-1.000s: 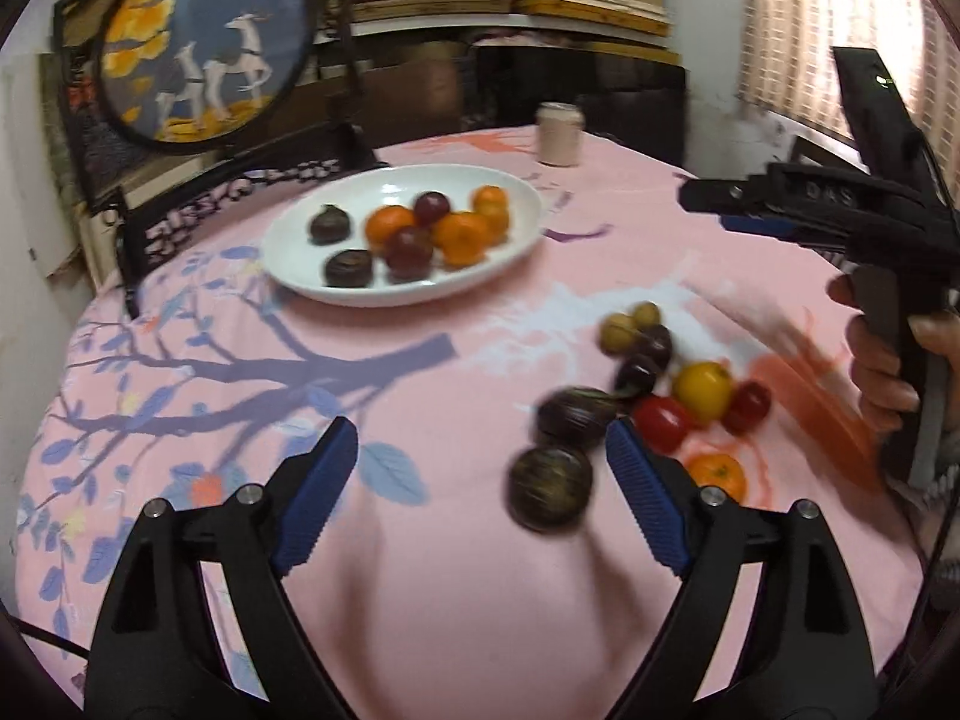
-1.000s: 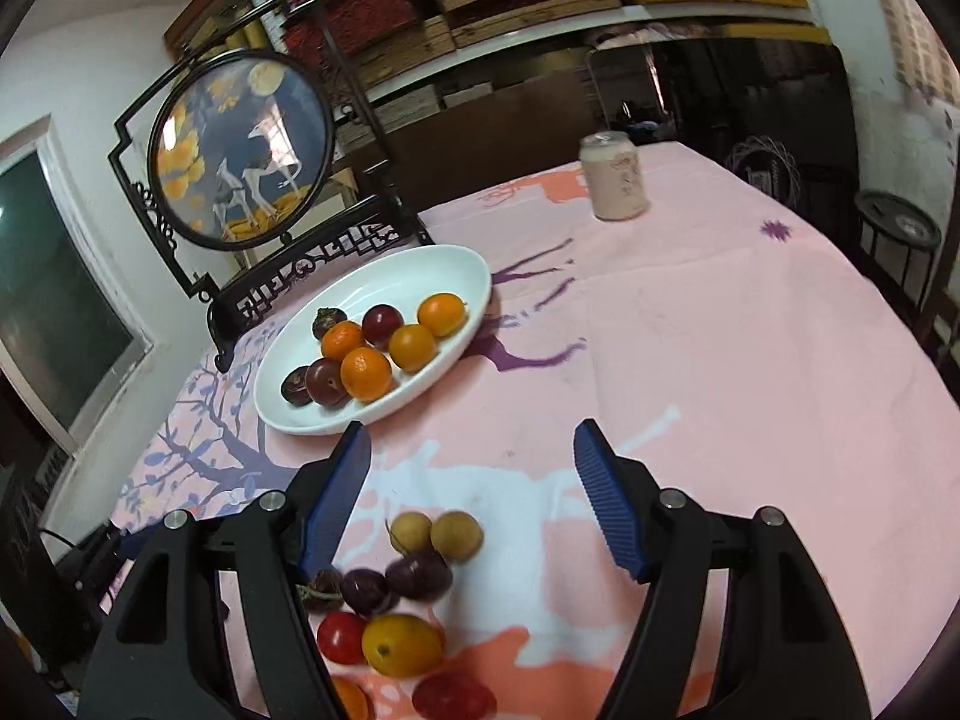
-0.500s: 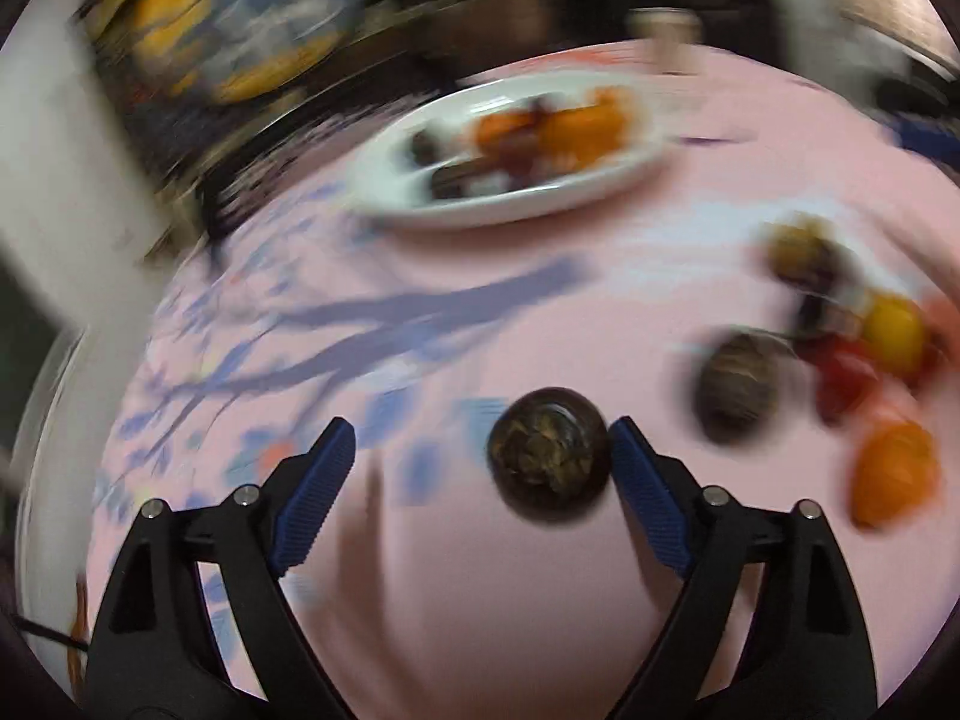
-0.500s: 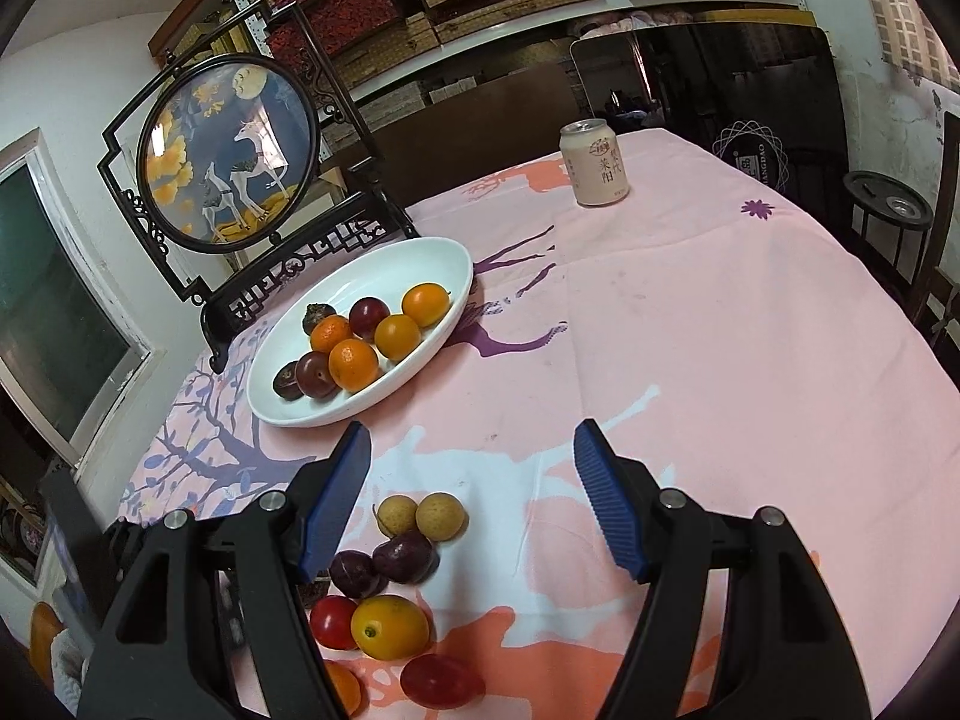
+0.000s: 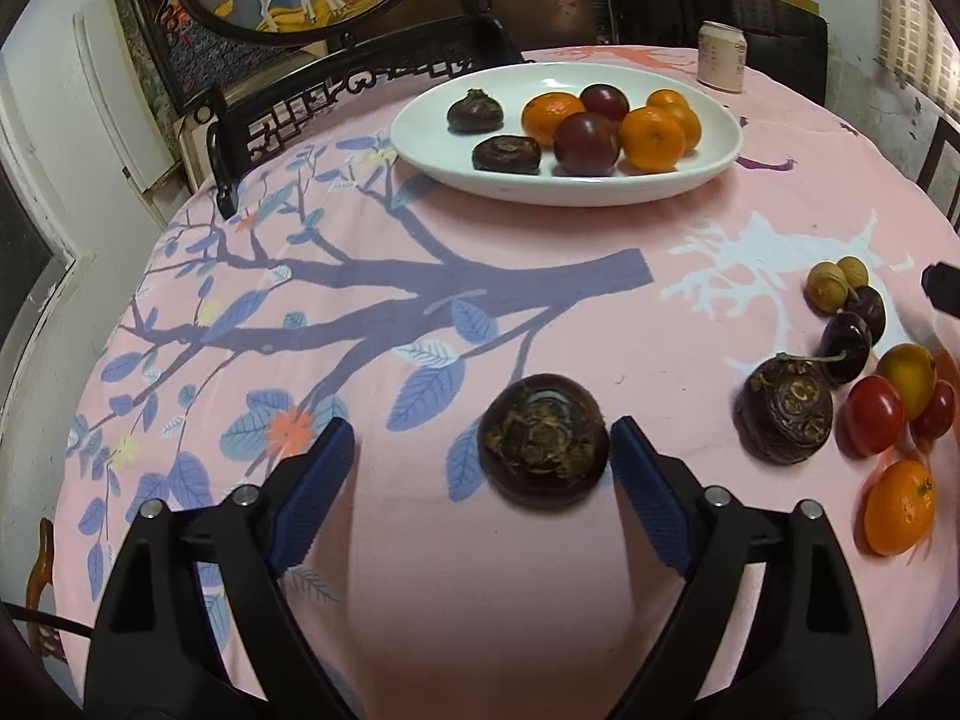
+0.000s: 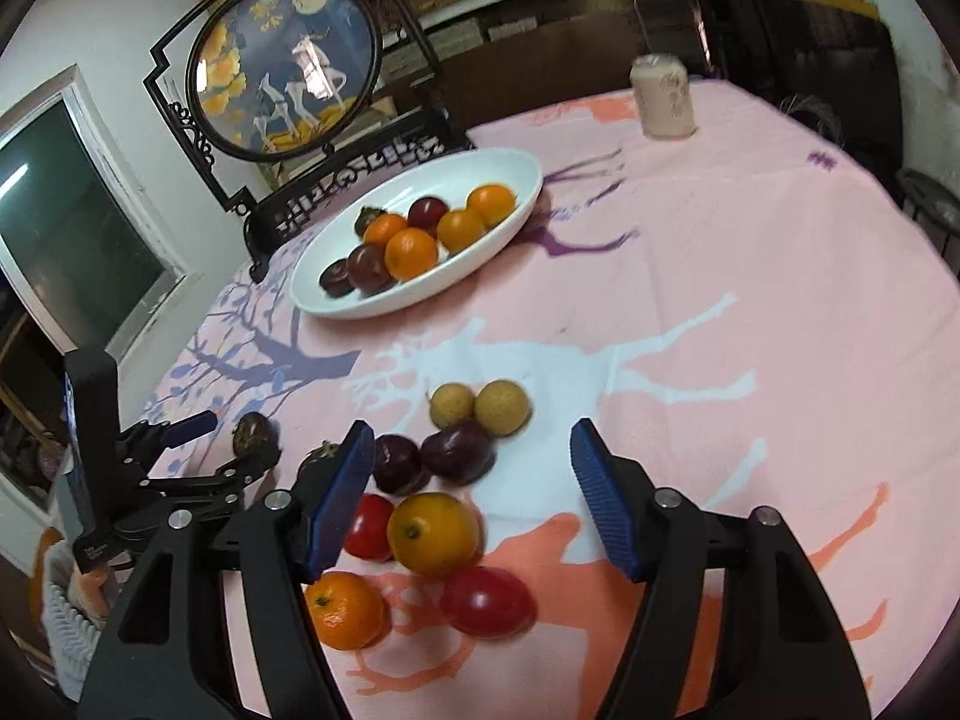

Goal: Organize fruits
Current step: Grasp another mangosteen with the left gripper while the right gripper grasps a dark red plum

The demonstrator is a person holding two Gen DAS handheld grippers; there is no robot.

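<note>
The left gripper (image 5: 480,462) stood wide, its jaws opening, with a dark round fruit (image 5: 543,439) lying on the table between the blue pads: the right pad sat just beside the fruit at its 3 o'clock, the left pad well clear at 9 o'clock. Nothing was held. The right gripper (image 6: 471,480) hung over the loose pile, jaws about half apart and closing, no pad pressing on any fruit.

Outward from the left gripper, a second dark fruit (image 5: 785,412) lay at 3 o'clock beside red tomatoes (image 5: 874,424), cherries (image 5: 846,342) and an orange (image 5: 899,507). At 12 o'clock, far across the pink tablecloth (image 5: 540,300), sat the white plate (image 5: 420,144) with oranges and dark fruits already on it. A can (image 5: 723,55) stood beyond.

The dark fruit looked hard-shelled, fairly light and round, so it would likely roll if nudged from one side. A hold across its widest middle, both pads meeting it evenly, seemed safest. The tomatoes and cherries looked softer and smooth-skinned, and would probably need a gentler squeeze.
</note>
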